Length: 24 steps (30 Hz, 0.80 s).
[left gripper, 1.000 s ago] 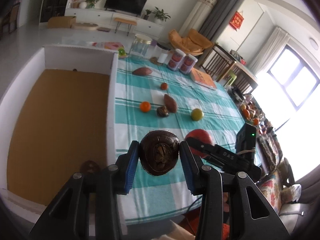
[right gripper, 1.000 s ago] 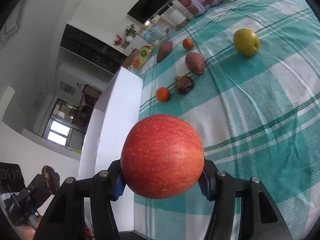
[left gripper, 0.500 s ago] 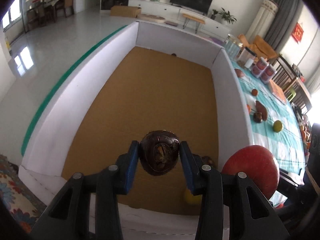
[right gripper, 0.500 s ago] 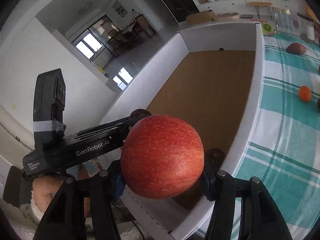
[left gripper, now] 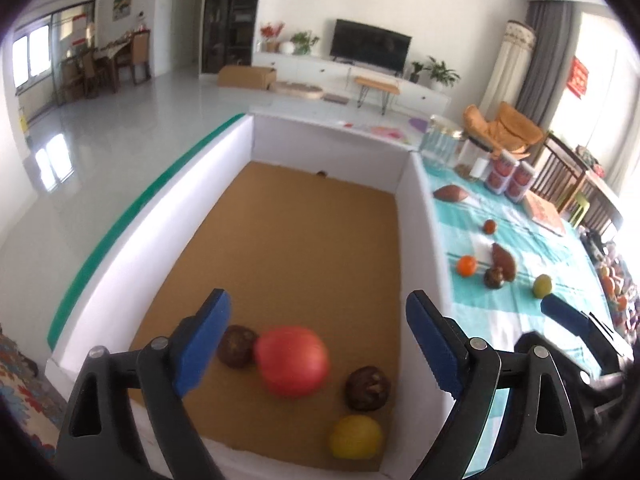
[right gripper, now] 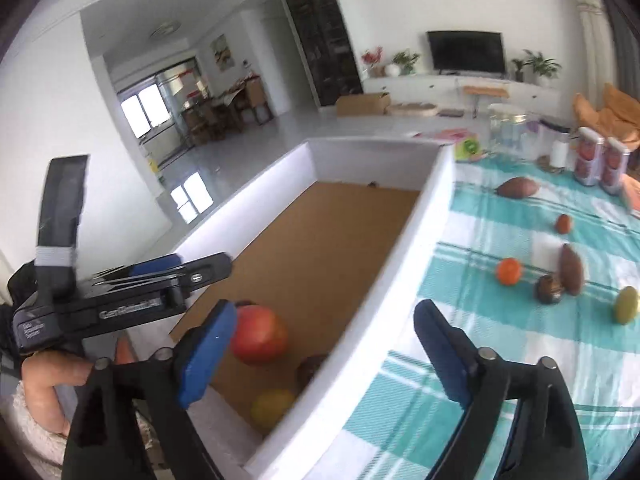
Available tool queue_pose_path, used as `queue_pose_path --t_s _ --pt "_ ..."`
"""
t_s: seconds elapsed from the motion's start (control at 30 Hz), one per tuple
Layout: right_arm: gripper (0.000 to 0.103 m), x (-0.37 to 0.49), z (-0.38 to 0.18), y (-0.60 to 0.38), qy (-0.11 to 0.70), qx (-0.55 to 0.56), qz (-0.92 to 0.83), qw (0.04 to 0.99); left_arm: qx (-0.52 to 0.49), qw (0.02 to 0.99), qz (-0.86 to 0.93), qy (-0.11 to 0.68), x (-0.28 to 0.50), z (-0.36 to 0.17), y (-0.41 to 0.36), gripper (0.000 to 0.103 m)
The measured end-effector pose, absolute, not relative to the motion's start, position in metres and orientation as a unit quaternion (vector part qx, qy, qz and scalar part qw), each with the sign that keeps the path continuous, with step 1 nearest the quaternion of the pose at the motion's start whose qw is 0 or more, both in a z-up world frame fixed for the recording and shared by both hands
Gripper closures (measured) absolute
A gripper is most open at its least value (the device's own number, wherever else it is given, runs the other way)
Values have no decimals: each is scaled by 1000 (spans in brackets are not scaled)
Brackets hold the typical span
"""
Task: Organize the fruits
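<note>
A bright living room lay behind the table (left gripper: 516,220) and its white-walled box (left gripper: 420,240). In the box's near end sat the apple (left gripper: 292,360), blurred, with a yellow fruit (left gripper: 355,437) and two dark ones. The left gripper (left gripper: 318,344) and right gripper (right gripper: 322,354) were both opening, nothing between their jaws. Best to lift clear of the wall, then fetch the orange (right gripper: 509,271).
</note>
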State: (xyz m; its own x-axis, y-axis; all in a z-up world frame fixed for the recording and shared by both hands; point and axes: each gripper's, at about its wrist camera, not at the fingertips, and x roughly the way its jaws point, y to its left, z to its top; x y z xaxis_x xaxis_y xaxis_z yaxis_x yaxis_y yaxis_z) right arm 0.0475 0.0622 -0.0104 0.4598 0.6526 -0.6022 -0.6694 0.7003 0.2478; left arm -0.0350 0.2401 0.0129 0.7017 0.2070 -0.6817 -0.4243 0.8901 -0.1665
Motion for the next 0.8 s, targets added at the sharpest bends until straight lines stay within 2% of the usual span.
queue_pose_path --t_s 0.13,0.33,0.43,0.5,0.6,0.8 --pt "1 88 -39 -23 358 -3 243 901 -142 929 70 334 -20 24 172 11" --pt "1 134 -121 -146 433 11 50 900 -115 895 -116 415 23 -15 53 9" --pt "1 136 -128 -200 441 120 9 889 -68 892 -129 428 44 -47 11 9" --pt "1 129 -123 -210 424 124 -19 897 -39 891 -115 437 61 -70 -4 9" --pt "1 123 -128 -212 440 121 -29 889 -23 890 -82 448 80 -98 -1 9" --pt "1 131 -143 -197 458 68 -55 885 -3 891 -38 451 102 -126 18 10"
